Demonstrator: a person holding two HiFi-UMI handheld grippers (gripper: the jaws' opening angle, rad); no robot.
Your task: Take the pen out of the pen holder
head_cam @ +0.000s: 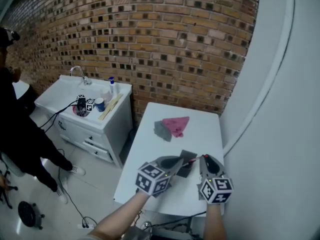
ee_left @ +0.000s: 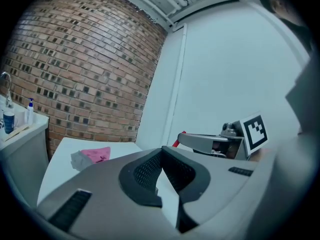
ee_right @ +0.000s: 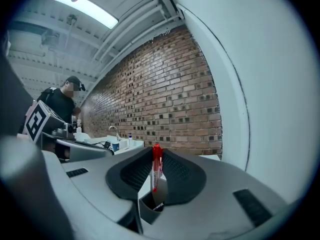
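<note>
Pen (ee_right: 156,166) stands clamped in the narrowly parted right gripper (ee_right: 154,153).

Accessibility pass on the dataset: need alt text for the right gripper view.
The right claw grips a red pen upright, a grey pen holder just beneath it. Behind are a brick wall, a white sink counter and a person in black.

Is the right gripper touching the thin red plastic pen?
Touching. The right gripper view shows the right gripper closed on the upright thin red plastic pen, both dark pads pressing its sides.
</note>
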